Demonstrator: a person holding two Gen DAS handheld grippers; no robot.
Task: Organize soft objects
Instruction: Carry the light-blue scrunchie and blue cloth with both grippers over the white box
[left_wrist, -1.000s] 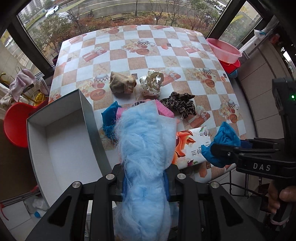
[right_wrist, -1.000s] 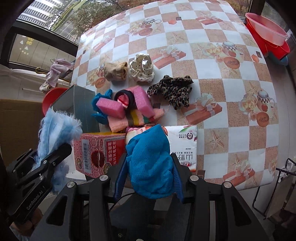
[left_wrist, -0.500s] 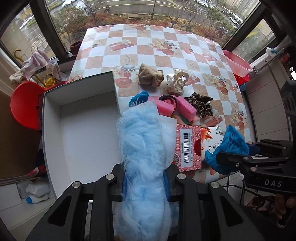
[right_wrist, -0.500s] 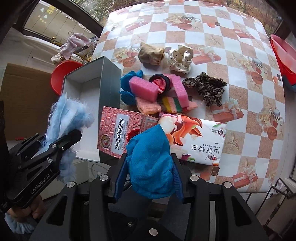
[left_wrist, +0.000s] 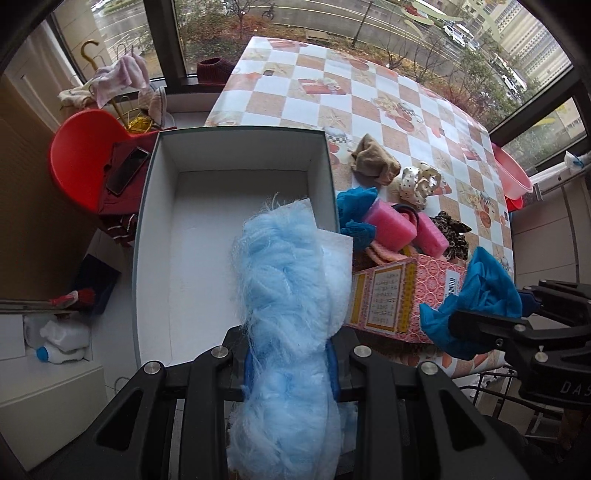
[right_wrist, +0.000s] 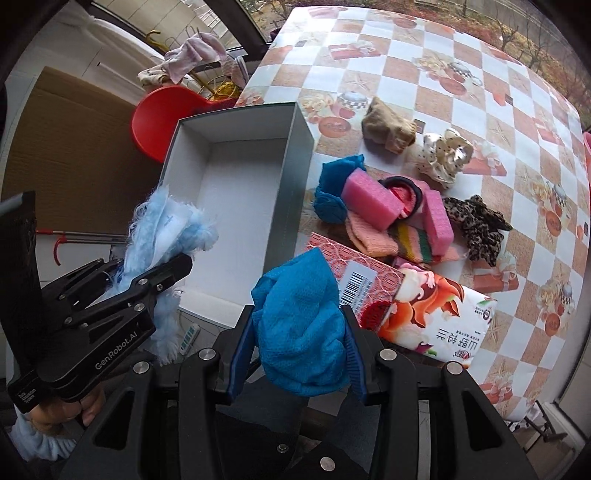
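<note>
Fluff fills my left view: the pale blue fluffy bundle (left_wrist: 291, 295), clamped in my left claw (left_wrist: 290, 363) over the open box (left_wrist: 236, 136), hides both pads. My right claw (right_wrist: 297, 354) pinches a blue cloth (right_wrist: 299, 325) above the worktop (right_wrist: 480, 110), fingertips buried.

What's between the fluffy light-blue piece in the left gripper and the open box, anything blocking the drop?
Nothing visible. The left gripper is shut on the fluffy light-blue piece, which hangs over the white box; its interior looks bare. The box's right wall stands between the box and the table pile, not under the piece.
</note>
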